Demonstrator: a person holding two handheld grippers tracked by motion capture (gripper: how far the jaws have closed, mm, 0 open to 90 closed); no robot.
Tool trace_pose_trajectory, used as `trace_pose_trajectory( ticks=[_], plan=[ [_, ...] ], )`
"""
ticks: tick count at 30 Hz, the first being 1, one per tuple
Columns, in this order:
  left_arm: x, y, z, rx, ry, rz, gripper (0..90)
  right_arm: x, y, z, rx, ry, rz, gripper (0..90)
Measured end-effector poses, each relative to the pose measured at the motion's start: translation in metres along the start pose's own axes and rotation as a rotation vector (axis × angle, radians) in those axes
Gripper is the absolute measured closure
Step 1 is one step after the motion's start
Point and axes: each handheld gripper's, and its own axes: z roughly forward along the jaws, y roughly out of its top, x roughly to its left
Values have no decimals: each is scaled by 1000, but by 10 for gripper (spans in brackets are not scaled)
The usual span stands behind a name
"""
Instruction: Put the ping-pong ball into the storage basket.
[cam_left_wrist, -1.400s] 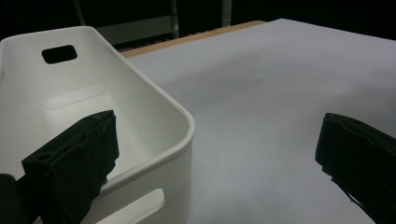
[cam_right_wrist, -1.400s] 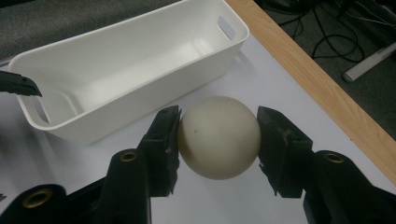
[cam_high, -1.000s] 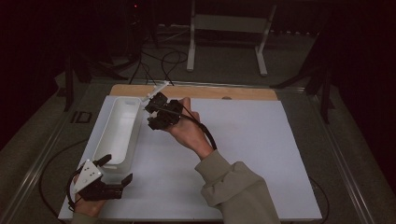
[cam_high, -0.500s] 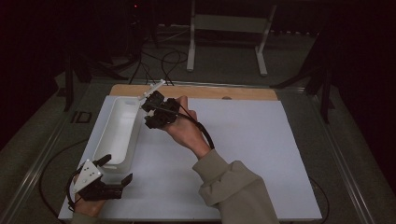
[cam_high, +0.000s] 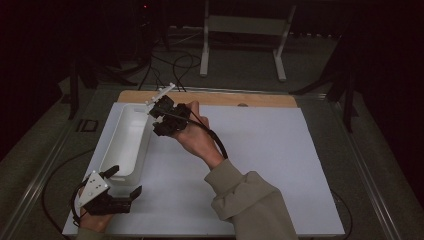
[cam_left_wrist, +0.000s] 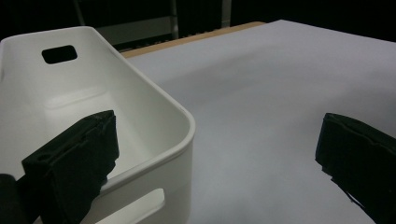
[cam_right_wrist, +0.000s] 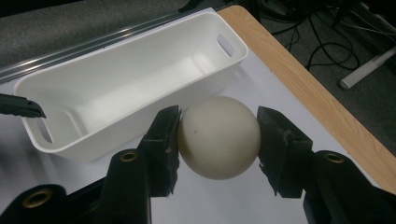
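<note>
Ball (cam_right_wrist: 218, 137): cream, smooth, matt, faintly speckled. Bin (cam_right_wrist: 121, 88): white plastic, smooth, slight sheen. Table cover (cam_high: 250, 165): white, matt, paper-like sheet. Table edge (cam_right_wrist: 308, 88): light wood grain. Right gripper (cam_right_wrist: 218, 140) pads: black, rough, matt.

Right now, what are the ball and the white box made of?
The ball, clamped in the right gripper, looks like hard plastic or maybe wood: cream, matte, smooth, with one tiny dark speck and no dent where the pads press it. The box looks like moulded plastic: white, slightly glossy, with rounded corners, a rolled rim and cut-out handle slots.
</note>
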Motion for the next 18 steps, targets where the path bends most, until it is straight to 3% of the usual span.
trace_pose_trajectory(
  ticks=[18],
  plan=[
    [0, 0, 0, 1, 0, 3, 1, 2, 8, 5, 0, -10, -5, 505]
  ],
)
